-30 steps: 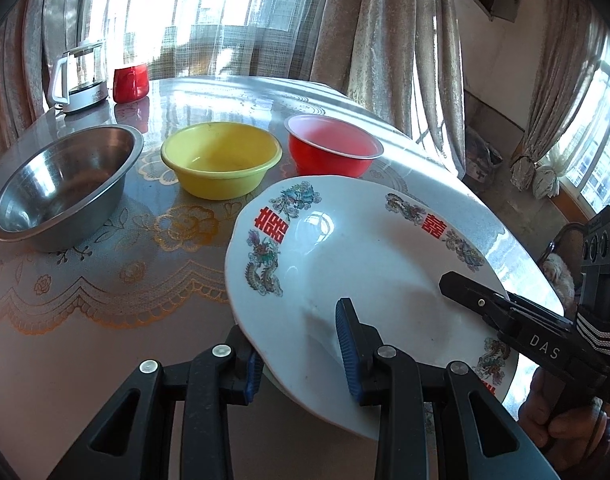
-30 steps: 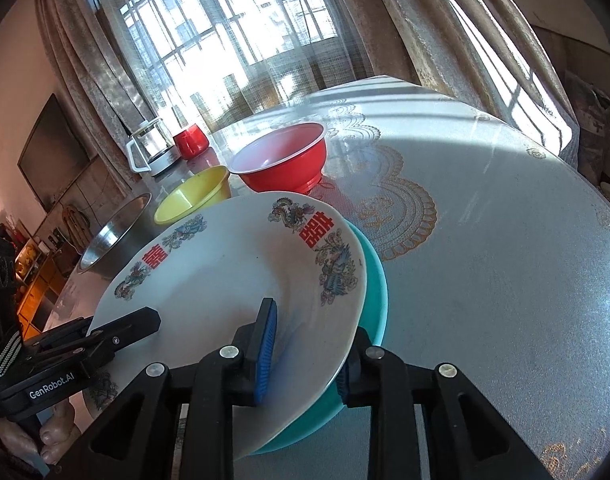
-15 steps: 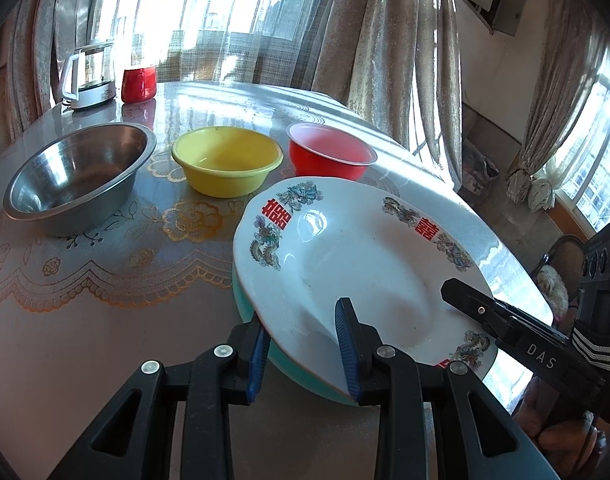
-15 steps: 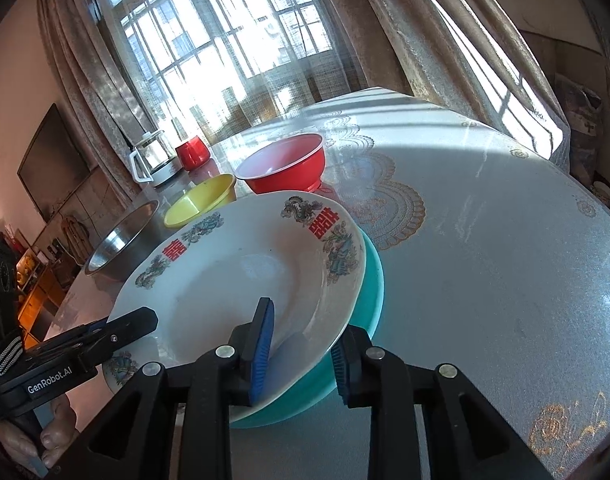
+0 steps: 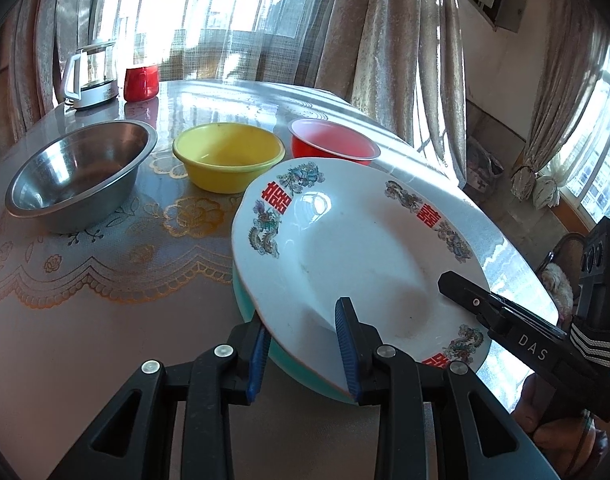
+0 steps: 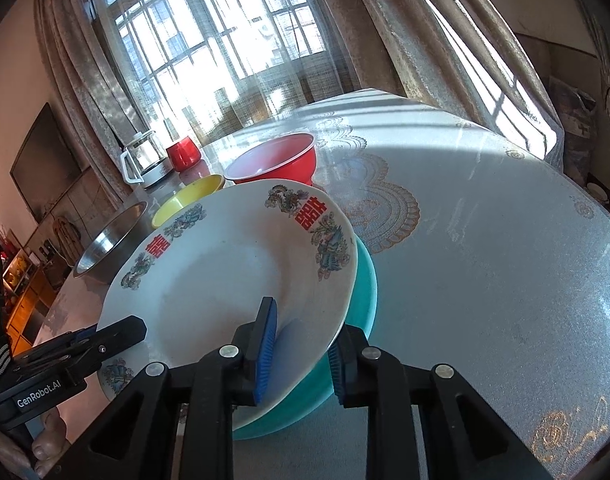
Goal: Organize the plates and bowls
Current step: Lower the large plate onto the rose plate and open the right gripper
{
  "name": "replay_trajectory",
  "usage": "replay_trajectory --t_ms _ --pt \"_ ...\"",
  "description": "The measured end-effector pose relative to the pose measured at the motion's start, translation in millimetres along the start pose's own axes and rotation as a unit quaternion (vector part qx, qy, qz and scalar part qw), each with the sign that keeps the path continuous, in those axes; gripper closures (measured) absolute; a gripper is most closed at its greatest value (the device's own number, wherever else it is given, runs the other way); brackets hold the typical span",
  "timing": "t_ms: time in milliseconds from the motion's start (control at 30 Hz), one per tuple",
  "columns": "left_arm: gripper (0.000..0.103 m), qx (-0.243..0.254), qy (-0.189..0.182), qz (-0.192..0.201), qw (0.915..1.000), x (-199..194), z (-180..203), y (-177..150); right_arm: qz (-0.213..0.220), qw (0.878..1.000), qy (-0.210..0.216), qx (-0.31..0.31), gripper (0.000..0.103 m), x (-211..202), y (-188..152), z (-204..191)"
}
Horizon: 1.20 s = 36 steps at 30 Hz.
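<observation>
A round desk (image 5: pixel 105 320) with a lace-patterned cover sits by sunlit windows. On it, a white plate (image 5: pixel 357 248) with red characters and dragon designs sits tilted on top of a teal plate (image 6: pixel 365 292), near the desk's front edge.

The left claw (image 5: pixel 301 344) straddles the white plate's near rim, one blue pad above and one below, narrowly open around it; whether the pads press is hard to tell. The right claw (image 6: pixel 301 352) straddles the opposite rim in the same way, and its jaws are closing, with the rim between them.

Behind the plates stand three bowls in a row: a steel bowl (image 5: pixel 81 176), a yellow bowl (image 5: pixel 229 156) and a red bowl (image 5: pixel 333 146). A kettle (image 5: pixel 91 76) and a red cup (image 5: pixel 142 82) stand further back.

The white plate looks like glazed ceramic: stiff, fairly heavy, slick and breakable. The thin rim is the only place to take hold, so gripping on both sides and setting it down gently seems wise. The teal plate looks lighter, perhaps plastic.
</observation>
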<state>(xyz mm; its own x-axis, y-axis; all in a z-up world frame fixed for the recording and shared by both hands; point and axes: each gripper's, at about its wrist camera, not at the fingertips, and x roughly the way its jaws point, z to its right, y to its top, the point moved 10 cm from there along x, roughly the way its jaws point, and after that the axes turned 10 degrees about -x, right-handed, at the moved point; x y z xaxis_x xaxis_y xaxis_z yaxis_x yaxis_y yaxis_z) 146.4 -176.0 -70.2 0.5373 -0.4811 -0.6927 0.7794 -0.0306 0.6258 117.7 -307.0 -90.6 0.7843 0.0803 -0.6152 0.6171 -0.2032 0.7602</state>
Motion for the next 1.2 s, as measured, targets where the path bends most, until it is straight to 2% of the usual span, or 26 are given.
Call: replay_trajectory --t_ms 500,600,667,800,833,1200 --pt "0.071 -0.006 -0.006 0.009 0.9999 -10 -3 -3 -0.01 1.0 0.009 0.021 0.078 2 -4 -2" --pt "0.071 -0.009 -0.005 0.009 0.9999 -11 -5 -2 -0.014 0.999 0.007 0.03 0.07 1 -6 1" --pt "0.071 -0.012 -0.003 0.01 0.9999 -12 -7 -1 -0.015 0.999 0.012 0.039 0.069 -1 -8 1" --pt "0.072 -0.026 -0.011 0.007 0.9996 -12 -8 3 -0.006 1.0 -0.003 0.023 0.071 -12 -6 -5" --pt "0.072 -0.026 -0.01 0.007 0.9996 -12 -8 3 -0.003 1.0 -0.008 0.013 0.078 -15 -5 -8" --pt "0.072 -0.021 -0.01 0.011 0.9997 -17 -6 -3 -0.001 1.0 -0.012 0.008 0.078 -23 -5 -12"
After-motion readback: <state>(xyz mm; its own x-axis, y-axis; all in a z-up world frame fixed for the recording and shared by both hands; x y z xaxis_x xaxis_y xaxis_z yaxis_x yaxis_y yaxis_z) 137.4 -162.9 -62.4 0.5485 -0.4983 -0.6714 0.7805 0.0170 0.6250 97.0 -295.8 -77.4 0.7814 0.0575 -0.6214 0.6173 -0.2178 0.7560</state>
